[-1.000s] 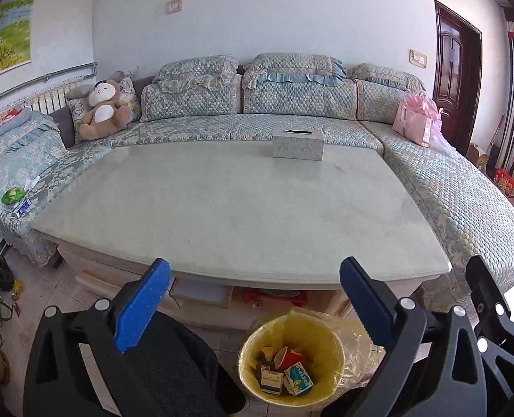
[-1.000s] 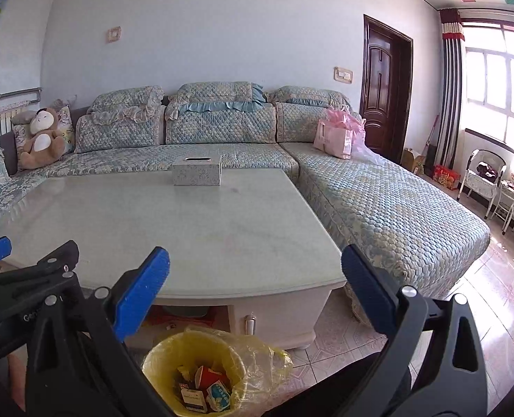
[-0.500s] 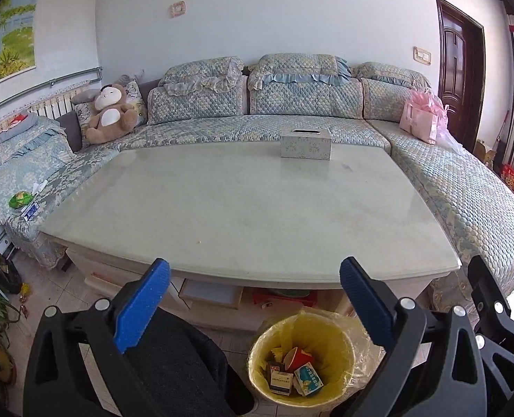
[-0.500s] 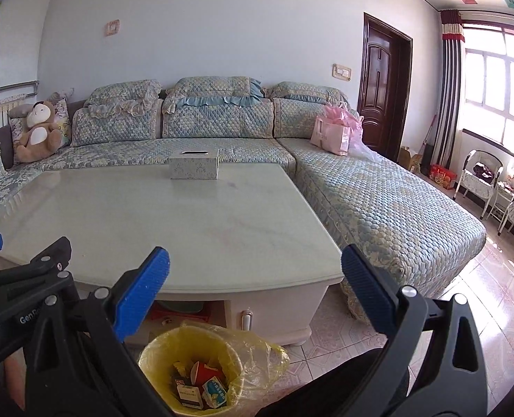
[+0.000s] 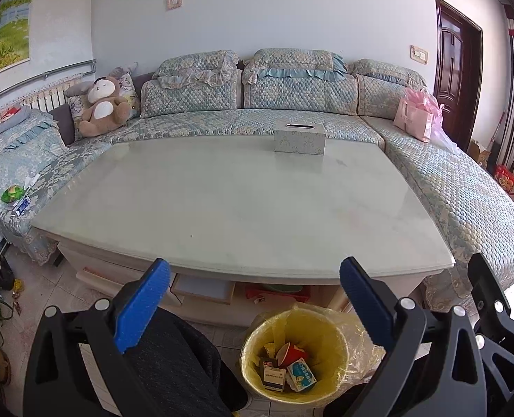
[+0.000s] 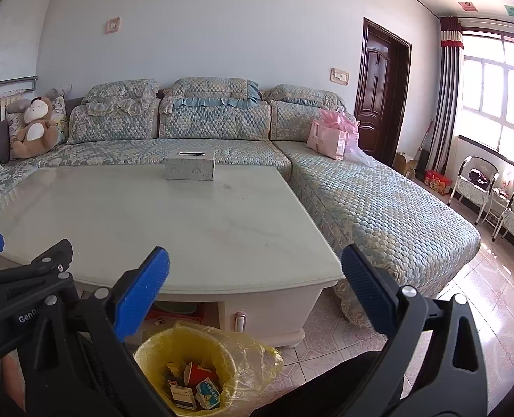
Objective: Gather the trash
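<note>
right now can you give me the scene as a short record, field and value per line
left gripper: open, empty
right gripper: open, empty
trash bin: yellow liner, on floor in front of the table, holds a red cup and small cartons
table: only a tissue box on top
sofa: teddy bear, pink gift bag
possible trash left: green wrapper on left sofa seat
</note>
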